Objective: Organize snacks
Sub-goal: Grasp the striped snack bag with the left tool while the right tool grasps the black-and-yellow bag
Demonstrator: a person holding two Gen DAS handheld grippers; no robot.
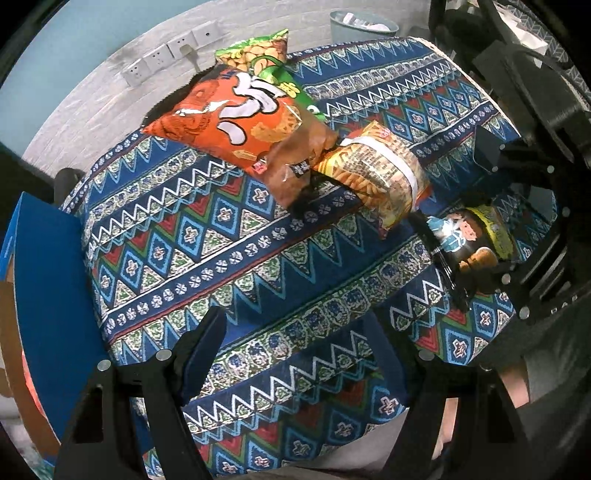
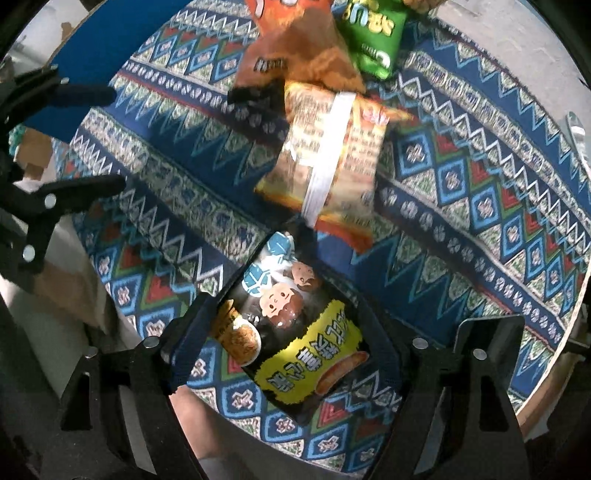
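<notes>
Straddling the black snack bag (image 2: 291, 332) at lower centre of the right wrist view, right tongs (image 2: 295, 354) spread, not pinching; left tongs (image 1: 306, 354) spread, empty over the table (image 1: 207, 236); bag looks light, crinkly, slippery, contents crushable, so grip the sealed edge

A patterned tablecloth (image 1: 229, 254) in blue, red, green and white zigzags and diamonds covers the table and fills the middle of both views. In the left wrist view a blue board (image 1: 48, 280) stands at the left edge of the frame, with brown cardboard (image 1: 14, 354) just beside it. At the upper left, a row of white wall sockets (image 1: 170, 55) sits on a grey wall, one with a plug in it. At the top, right of centre, a pale bin (image 1: 354, 26) holds crumpled white paper.
</notes>
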